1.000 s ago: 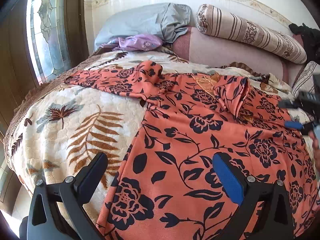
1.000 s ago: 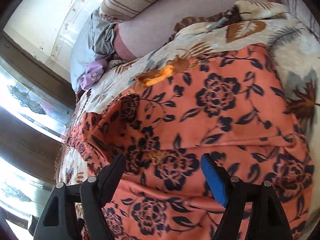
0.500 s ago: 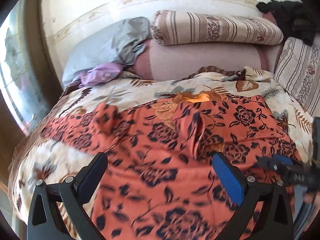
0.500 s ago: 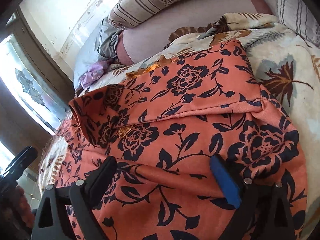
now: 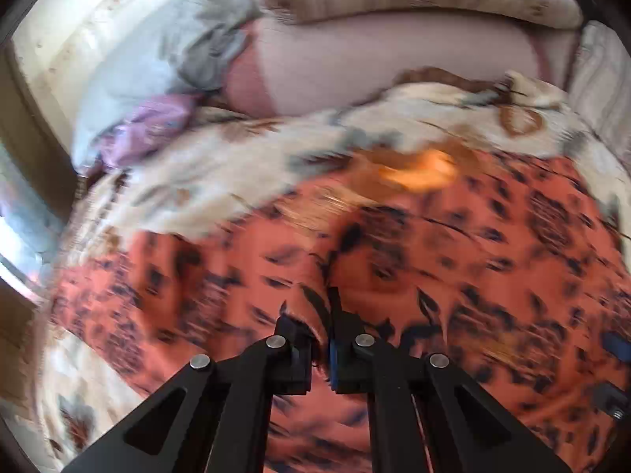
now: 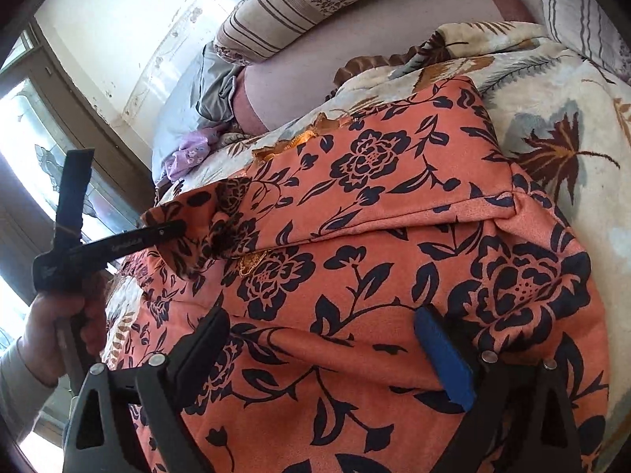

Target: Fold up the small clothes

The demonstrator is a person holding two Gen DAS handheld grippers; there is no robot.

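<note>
An orange garment with dark flowers [image 6: 374, 236] lies spread on the bed, its right sleeve folded in over the body. The left wrist view is blurred; there my left gripper [image 5: 321, 339] is shut on a fold of the orange garment [image 5: 453, 260]. In the right wrist view the left gripper [image 6: 173, 230] shows at the left, held by a hand, its tip at the bunched left sleeve. My right gripper [image 6: 327, 339] is open and low over the garment's lower body, with nothing between its fingers.
A cream leaf-print blanket [image 6: 552, 126] covers the bed. Striped bolsters [image 6: 315, 12], a pink cushion [image 6: 355, 67], a grey pillow [image 5: 165, 59] and a purple cloth [image 6: 189, 153] lie at the head. A window [image 6: 35, 157] stands at the left.
My left gripper has shut on the garment's fabric and moved in toward the left sleeve. My right gripper stayed open and drew back slightly over the lower body.
</note>
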